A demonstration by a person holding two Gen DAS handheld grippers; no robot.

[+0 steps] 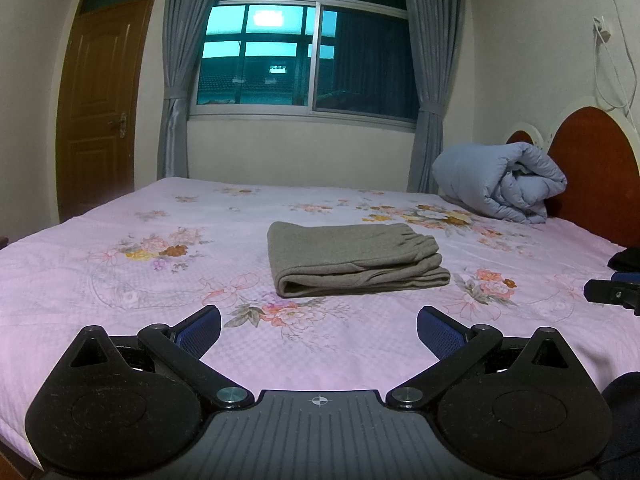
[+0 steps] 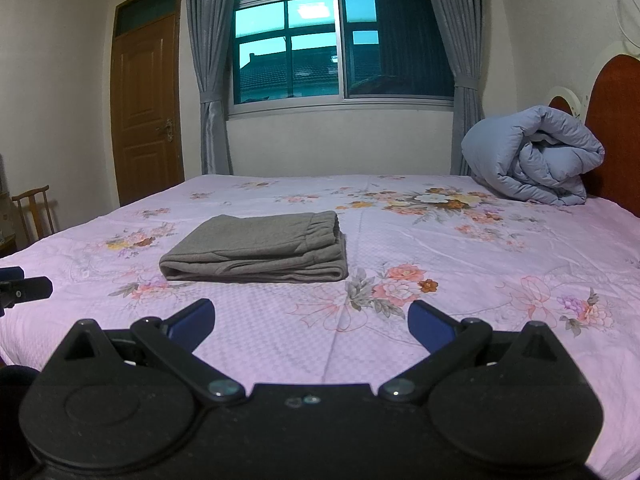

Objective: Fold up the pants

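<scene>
The grey-brown pants (image 1: 352,258) lie folded into a compact rectangle on the pink floral bed (image 1: 120,280), elastic waistband on top toward the right. They also show in the right wrist view (image 2: 260,250), ahead and to the left. My left gripper (image 1: 319,330) is open and empty, held back from the pants above the bed's near part. My right gripper (image 2: 311,320) is open and empty too, apart from the pants. Part of the right gripper shows at the right edge of the left wrist view (image 1: 612,292); part of the left gripper shows at the left edge of the right wrist view (image 2: 24,288).
A rolled blue-grey quilt (image 1: 500,180) sits at the far right against the red headboard (image 1: 592,168). A window with grey curtains (image 1: 304,48) and a wooden door (image 1: 100,112) are behind the bed. A wooden chair (image 2: 34,212) stands at the left.
</scene>
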